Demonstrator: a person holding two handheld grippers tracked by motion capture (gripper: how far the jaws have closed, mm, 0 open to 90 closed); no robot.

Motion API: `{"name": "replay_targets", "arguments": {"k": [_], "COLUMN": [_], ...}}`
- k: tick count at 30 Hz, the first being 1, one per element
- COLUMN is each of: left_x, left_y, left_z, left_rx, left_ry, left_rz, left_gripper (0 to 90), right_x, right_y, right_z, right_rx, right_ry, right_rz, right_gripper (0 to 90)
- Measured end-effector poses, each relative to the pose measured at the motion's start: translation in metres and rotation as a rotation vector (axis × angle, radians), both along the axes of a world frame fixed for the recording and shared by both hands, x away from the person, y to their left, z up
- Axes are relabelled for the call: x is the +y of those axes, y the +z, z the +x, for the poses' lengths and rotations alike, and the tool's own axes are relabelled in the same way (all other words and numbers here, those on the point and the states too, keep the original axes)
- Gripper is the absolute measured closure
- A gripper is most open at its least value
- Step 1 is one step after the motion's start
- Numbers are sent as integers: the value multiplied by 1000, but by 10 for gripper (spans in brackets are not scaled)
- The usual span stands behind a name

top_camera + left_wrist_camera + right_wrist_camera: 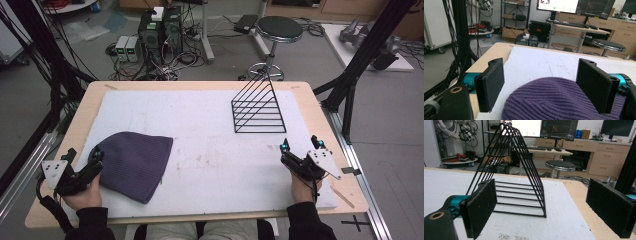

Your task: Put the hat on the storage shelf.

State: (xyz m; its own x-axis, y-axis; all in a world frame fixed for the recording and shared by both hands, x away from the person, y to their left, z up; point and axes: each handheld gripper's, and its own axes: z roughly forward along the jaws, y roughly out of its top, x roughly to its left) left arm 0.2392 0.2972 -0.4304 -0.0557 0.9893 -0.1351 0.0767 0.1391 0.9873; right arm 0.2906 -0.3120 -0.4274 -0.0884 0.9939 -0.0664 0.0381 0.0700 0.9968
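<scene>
Since everything sits on the big tabletop [310, 107] with its white felt pad [210, 145], start there: the pad covers nearly all of it, leaving a strip of bare wood around the edges. Next biggest is the purple knit beanie [134, 162], lying flat near the front-left corner, a little in from the front edge. Toward the back-right corner stands a black wire rack [257, 111], a triangular thing, well apart from the hat. Left tongs [82, 159] hover right at the hat's left edge with the jaws spread wide and nothing between the pads; in the left gripper view the beanie [564, 100] sits just ahead of and below the jaws, not pinched. Right tongs [299, 145] are over by the front-right corner, also spread apart and empty, pointing at the rack [520, 177]. My guess on handling: the hat's light, floppy and stretchy, so it'll sag and fold when lifted. I'd pinch a doubled bit of the ribbed edge on the left side rather than the middle, and it shouldn't slip much on those pads.
</scene>
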Motion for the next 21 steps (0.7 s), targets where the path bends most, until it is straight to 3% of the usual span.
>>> {"name": "replay_targets", "arguments": {"k": [12,21], "left_x": [-3,-3], "left_y": [9,19], "left_z": [-3,-3], "left_rx": [-15,48], "left_ry": [4,19], "left_rz": [40,49], "left_gripper": [226,228], "right_x": [0,0], "right_y": [0,0], "right_z": [0,0], "right_rx": [-1,6], "right_ry": [3,11], "right_rz": [2,-1], "right_gripper": [90,90]}}
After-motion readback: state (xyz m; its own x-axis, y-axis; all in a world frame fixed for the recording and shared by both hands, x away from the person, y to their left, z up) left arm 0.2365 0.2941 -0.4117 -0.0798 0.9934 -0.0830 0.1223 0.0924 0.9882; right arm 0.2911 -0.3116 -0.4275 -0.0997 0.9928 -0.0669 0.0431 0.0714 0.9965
